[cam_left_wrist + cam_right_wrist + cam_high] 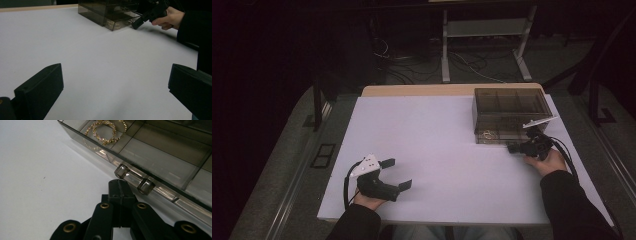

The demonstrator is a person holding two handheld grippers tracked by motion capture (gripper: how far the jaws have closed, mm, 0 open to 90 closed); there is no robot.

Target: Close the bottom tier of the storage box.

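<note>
While right gripper point(119, 185) fingers pressed together, drawer handle point(134, 179) just beyond tips.

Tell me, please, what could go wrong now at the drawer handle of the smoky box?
1. The right gripper has its jaws shut just below the clear handle, not around it, so a pull could slip off.
2. A jerk could shake the gold bracelets in the open drawer.
</note>
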